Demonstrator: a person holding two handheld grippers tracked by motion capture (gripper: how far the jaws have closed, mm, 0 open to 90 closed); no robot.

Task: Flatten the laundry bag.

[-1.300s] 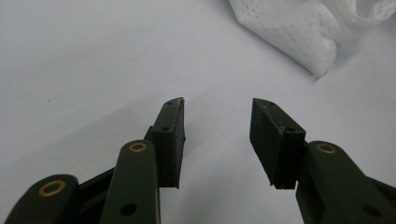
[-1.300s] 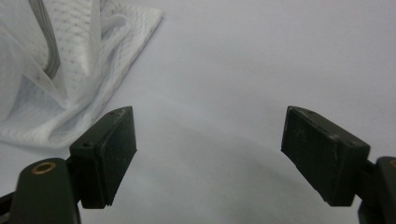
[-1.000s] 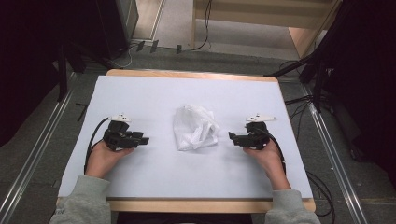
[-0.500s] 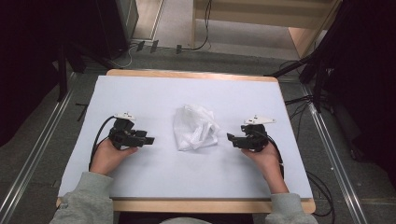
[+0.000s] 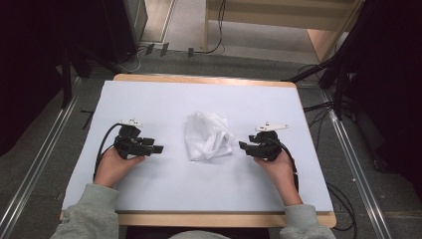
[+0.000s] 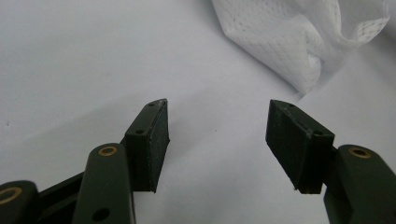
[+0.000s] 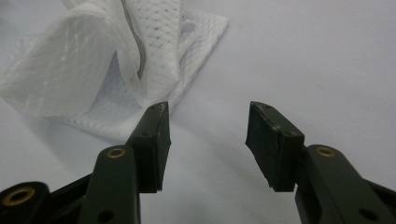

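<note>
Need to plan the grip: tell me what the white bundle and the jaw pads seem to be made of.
White bundle: looks like thin mesh fabric, matte and slightly see-through, with a fine net pattern and soft creases. Pads of the right gripper: probably black rubber or foam, dull, with a ribbed face.

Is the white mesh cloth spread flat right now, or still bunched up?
Bunched up. The white mesh cloth lies crumpled mid-table, with raised folds and overlapping layers in both gripper views; only one corner lies flat on the table.
</note>
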